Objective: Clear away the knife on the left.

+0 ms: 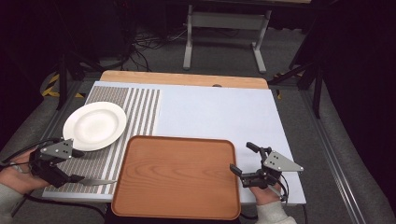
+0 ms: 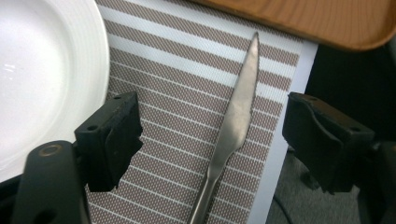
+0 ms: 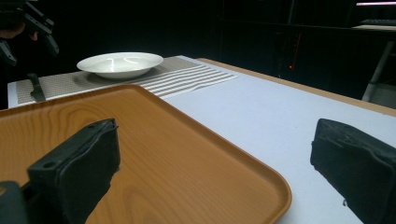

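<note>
High view: both tools gape, holding nothing, over a pale table (image 1: 219,112) with striped mat (image 1: 140,107), dark room around.

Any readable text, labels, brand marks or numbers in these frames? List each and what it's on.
None readable.
Knife: no stamp or brand visible on the blade.
Plate: plain white, no mark.
Tray: wood grain only, no label.
Striped placemat: pattern only.
Left tongs and right tongs: no lettering visible.
</note>
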Tool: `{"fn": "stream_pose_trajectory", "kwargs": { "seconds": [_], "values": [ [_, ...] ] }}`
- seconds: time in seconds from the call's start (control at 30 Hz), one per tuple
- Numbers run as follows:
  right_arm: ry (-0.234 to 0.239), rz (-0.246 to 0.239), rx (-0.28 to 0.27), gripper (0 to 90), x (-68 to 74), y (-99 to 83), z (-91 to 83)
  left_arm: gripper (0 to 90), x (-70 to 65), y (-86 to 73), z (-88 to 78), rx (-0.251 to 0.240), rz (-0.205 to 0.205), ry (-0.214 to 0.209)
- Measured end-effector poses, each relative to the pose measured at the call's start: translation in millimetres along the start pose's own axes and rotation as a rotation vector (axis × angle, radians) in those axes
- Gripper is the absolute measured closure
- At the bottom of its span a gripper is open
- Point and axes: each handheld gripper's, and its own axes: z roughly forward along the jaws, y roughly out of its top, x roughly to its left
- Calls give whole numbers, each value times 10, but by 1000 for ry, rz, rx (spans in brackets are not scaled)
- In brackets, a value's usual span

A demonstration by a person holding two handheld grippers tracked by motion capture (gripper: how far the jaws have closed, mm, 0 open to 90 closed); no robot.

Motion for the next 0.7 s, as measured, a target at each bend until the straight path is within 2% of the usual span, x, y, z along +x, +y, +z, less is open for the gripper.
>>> {"fn": "stream_pose_trajectory", "kwargs": {
  "seconds": [0.13,0.2,0.4,0.5,0.57,0.6,0.63,0.7],
  "values": [
    [0,0,0,19,1,2,1,253,9,-41,34,37,26,-30],
    [0,1,-2,19,1,2,-2,275,12,-52,40,47,33,-29],
    [-1,1,-2,21,10,5,-13,343,21,-95,83,132,86,-40],
    [3,2,-4,21,10,6,-15,391,12,-105,102,170,122,-48],
    [3,3,-6,21,11,6,-21,418,-7,-115,106,210,164,-29],
    [4,3,-8,21,13,8,-27,429,8,-117,109,224,176,-41],
    [4,3,-8,21,13,8,-27,448,8,-117,109,224,176,-41],
    [5,2,-17,21,14,20,-39,463,44,-142,125,269,170,-48]
  ]
}}
